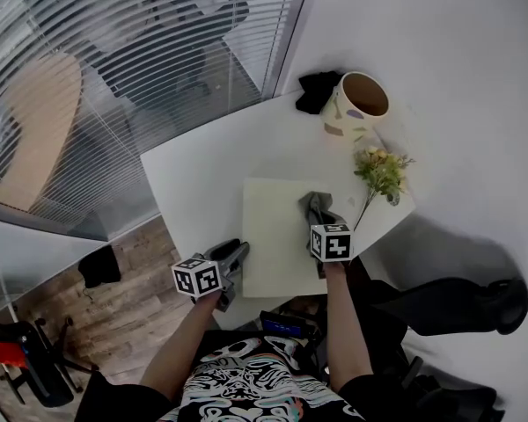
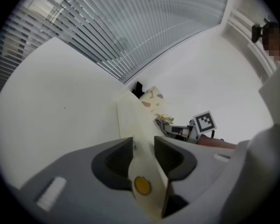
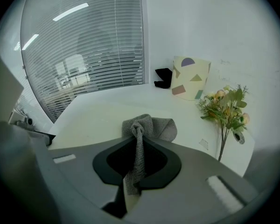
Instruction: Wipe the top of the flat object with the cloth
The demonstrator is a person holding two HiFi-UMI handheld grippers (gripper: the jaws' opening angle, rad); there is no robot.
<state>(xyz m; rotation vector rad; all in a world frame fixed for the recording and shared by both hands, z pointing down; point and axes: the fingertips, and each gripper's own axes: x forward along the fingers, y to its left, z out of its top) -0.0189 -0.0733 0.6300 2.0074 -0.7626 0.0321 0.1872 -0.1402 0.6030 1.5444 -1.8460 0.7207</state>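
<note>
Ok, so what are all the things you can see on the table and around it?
table: one, white, beside the window blinds
flat board: one, cream, at the table's near edge
cloth: one, grey, bunched on the board
pot: one, cream with coloured shapes, far corner
black thing: one, black, behind the pot; can't tell what it is
flowers: one bunch, green and yellow, right of the board
left tool: one, grey, shut on the board's edge
right tool: one, grey, shut on the cloth

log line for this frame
left claw shut on flat board edge | right claw shut on cloth | cloth on flat board top
</note>
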